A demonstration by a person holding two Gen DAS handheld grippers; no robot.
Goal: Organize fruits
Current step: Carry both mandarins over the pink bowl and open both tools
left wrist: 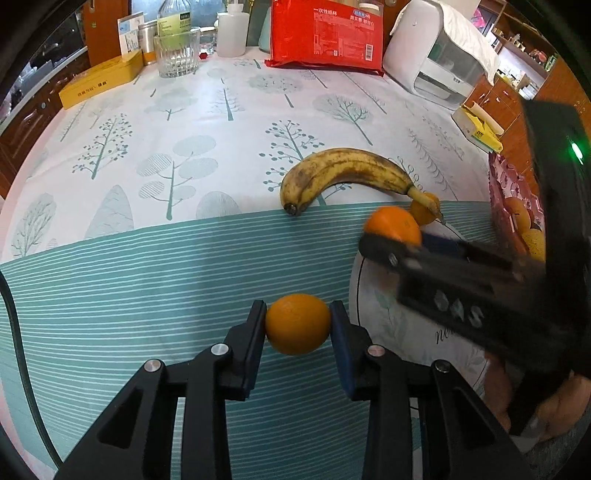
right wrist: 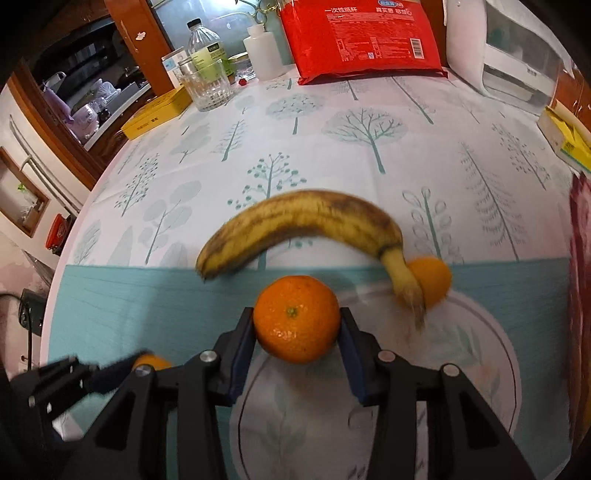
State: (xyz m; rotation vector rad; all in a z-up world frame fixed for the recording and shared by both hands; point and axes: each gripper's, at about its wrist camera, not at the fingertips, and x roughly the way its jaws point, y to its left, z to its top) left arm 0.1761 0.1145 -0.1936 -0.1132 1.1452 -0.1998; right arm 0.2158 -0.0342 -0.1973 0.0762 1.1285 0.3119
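The left hand-held gripper (left wrist: 297,325) is held low and level over the striped teal band of the cloth-covered surface (left wrist: 155,280), its two black fingers closed against the sides of a small smooth orange (left wrist: 297,324), which is pinched between the blue pads (left wrist: 341,343). The right hand-held gripper (right wrist: 296,325) is held just above a round white plate (right wrist: 491,354) with a thin dark rim line and a faint leaf print; a larger tangerine (right wrist: 296,318), dimpled in skin and with its green stem scar turned toward the camera, is clamped between its fingers. In the left wrist view the right hand-held gripper is seen ahead and to the right of the left one, reaching in from the right edge with its fruit over the plate's far rim.

Beyond both hand-held grippers a curved, brown-speckled banana (right wrist: 303,225) is laid on the tree-printed cloth, its stalk end touching a third small orange (right wrist: 434,280) at the far edge of the plate. Farther off, a ribbed clear glass (left wrist: 176,53), a flat yellow box (left wrist: 99,79) and a glossy red packet (left wrist: 327,35) are ranged along the back of the surface
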